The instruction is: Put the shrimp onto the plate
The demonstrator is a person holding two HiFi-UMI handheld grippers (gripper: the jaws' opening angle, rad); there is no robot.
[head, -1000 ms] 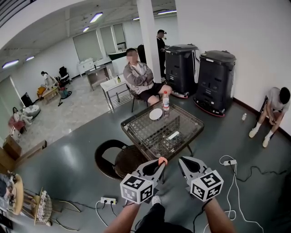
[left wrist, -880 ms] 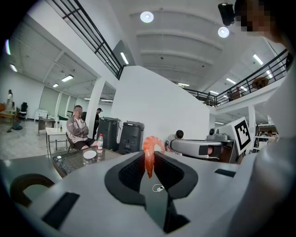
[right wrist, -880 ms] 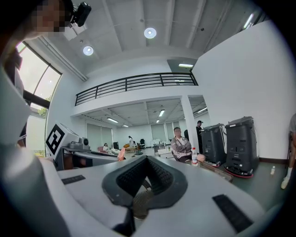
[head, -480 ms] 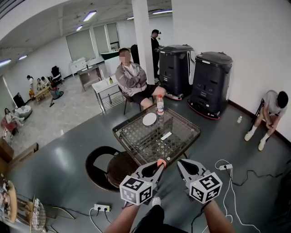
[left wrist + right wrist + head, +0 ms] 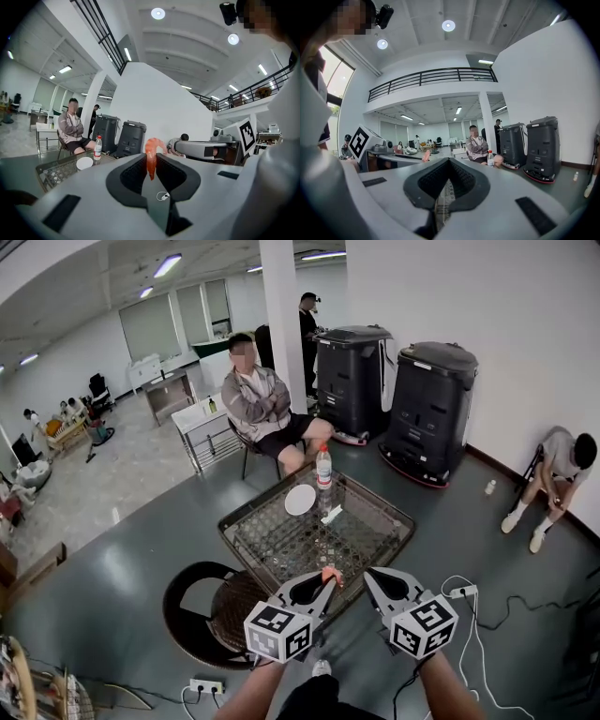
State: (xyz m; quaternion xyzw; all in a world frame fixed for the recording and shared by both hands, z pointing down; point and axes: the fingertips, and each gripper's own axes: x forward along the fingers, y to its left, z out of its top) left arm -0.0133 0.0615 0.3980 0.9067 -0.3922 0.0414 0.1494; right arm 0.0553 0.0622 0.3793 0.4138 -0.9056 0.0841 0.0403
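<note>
The shrimp [image 5: 151, 155] is pinched between the fingers [image 5: 133, 172] of the left gripper [image 5: 150, 161]. Only its lower part is clamped, and the curled, thicker end stands clear above the tips. The fingers [image 5: 432, 180] of the right gripper [image 5: 449, 161] are drawn together at the tips, and nothing is held between them. In the head view both grippers are seen side by side by the nearest corner of the surface [image 5: 380, 521].

The plate [image 5: 300, 500] lies toward the far side of that surface, well apart from the shrimp. A bottle [image 5: 323, 468] stands just beside the plate, and a white scrap [image 5: 333, 514] lies near it.

The chief risk is judged to be loss of the shrimp on the way across. So little of it is gripped that it could be shaken loose by a jolt or a tilt of the fingers, and it would then be dropped on the surface or the floor short of the plate. If the grip were tightened against this, the soft body could be crushed or squeezed out sideways. On the final reach the bottle could be struck and toppled, since it stands so close to the plate. If the release were made too high, the shrimp could bounce off the rim.
</note>
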